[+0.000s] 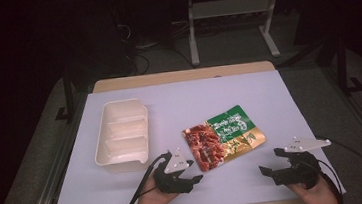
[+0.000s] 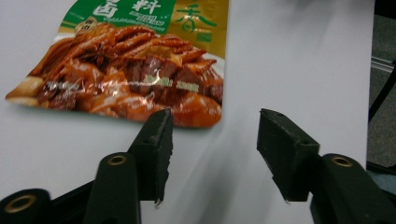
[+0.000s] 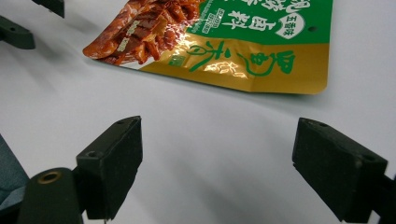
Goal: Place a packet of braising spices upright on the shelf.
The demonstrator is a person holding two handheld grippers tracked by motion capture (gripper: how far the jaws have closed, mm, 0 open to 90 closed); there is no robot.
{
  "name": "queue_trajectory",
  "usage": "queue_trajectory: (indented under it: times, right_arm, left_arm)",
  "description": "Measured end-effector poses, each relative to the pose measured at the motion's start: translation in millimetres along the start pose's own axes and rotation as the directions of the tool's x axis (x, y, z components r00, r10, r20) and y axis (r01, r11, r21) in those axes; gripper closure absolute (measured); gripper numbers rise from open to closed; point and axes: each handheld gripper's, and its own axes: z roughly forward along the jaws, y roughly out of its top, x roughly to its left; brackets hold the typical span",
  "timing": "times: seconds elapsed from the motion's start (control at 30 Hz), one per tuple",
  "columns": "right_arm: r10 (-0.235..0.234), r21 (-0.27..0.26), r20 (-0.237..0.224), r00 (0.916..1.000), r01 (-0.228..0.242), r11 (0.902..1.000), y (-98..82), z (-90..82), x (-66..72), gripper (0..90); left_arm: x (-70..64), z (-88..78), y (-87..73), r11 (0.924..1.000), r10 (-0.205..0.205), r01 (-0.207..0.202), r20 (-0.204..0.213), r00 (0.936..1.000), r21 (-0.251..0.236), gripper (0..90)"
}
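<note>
Both sets of jaws are spread and empty, so I'd slide the left gripper (image 1: pixel 188 174) low under the sauce packet (image 1: pixel 224 136) corner facing the desk's (image 1: pixel 269 98) near edge, keeping the right gripper (image 1: pixel 270 162) clear.

Pouch (image 1: pixel 224 137) lying flat on bench (image 1: pixel 269 98), near middle, toward near edge. Tray (image 1: pixel 122 138) sitting on bench left of pouch, well apart from it, long side running front to back. Left tongs (image 1: pixel 192 172) hovering just before pouch's near left corner, between tray and pouch, nothing between jaws. Right tongs (image 1: pixel 271 162) hovering near bench's front edge, right of pouch and before it, apart from it, jaws standing wide.
</note>
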Motion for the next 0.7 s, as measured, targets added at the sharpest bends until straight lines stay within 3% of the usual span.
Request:
queue_trajectory:
  times: [0.17,0.23,0.43,0.5,0.57,0.63,0.7]
  right_arm:
    - [0.012,0.010,-0.004,0.9999,-0.012,0.9999,7.9,2.9,-3.7,15.7]
    - [0.011,0.010,-0.006,0.9999,-0.011,0.9999,12.7,4.3,-5.3,15.6]
    - [0.021,0.021,0.010,0.9997,-0.021,0.9995,26.9,9.1,-8.9,15.6]
    - [0.021,0.024,0.020,0.9996,-0.021,0.9995,33.2,11.5,-13.7,15.6]
    - [0.041,0.032,0.027,0.9988,-0.041,0.9986,43.2,17.3,-22.1,15.7]
    - [0.051,0.043,0.031,0.9982,-0.052,0.9977,50.0,22.9,-27.5,15.9]
    - [0.066,0.049,0.028,0.9974,-0.068,0.9965,56.1,29.7,-31.8,16.4]
  left_arm:
    - [4.8,9.5,11.0,0.9999,0.009,-0.009,-0.015,0.9998,0.013,60.4]
    - [9.3,16.8,18.8,0.9989,0.028,-0.027,-0.027,0.9992,0.039,67.4]
    - [19.3,30.1,27.8,0.9960,0.034,-0.030,-0.039,0.9987,0.084,88.2]
    - [23.8,35.1,30.4,0.9943,0.023,-0.018,-0.048,0.9986,0.105,89.7]
    - [30.5,44.1,33.0,0.9876,0.014,-0.003,-0.064,0.9979,0.157,89.7]
    - [32.6,46.9,33.3,0.9863,0.013,-0.001,-0.070,0.9975,0.165,89.8]
    - [36.2,52.1,32.5,0.9859,-0.017,0.030,-0.079,0.9967,0.164,89.8]
